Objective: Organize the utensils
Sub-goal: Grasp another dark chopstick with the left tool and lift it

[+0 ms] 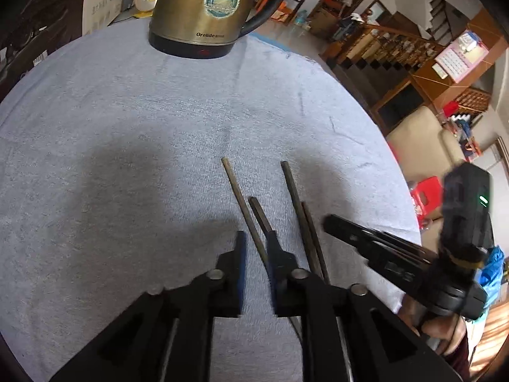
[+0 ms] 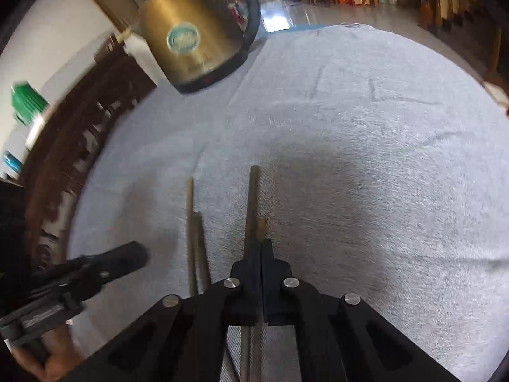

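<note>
Several dark chopsticks lie roughly side by side on a pale blue-grey cloth [image 1: 127, 127]. In the left wrist view a lighter chopstick [image 1: 241, 203] and a dark one [image 1: 259, 213] run under my left gripper [image 1: 256, 242]. It is open, with cloth showing in the gap and nothing pressed between its pads. Another pair of chopsticks [image 1: 299, 210] lies just to the right, beside my right gripper [image 1: 331, 222]. In the right wrist view the right gripper [image 2: 261, 243] has its jaws together over that pair [image 2: 253, 203], which passes beneath it. The left gripper [image 2: 140, 253] hangs at the lower left, near the other pair [image 2: 191, 210].
A brass-coloured electric kettle [image 1: 203, 9] with a black base and handle stands at the cloth's far edge, also in the right wrist view [image 2: 191, 38]. A person's hand [image 1: 442, 328] holds the right gripper. Dark carved wood [image 2: 79, 146] borders the cloth on the left.
</note>
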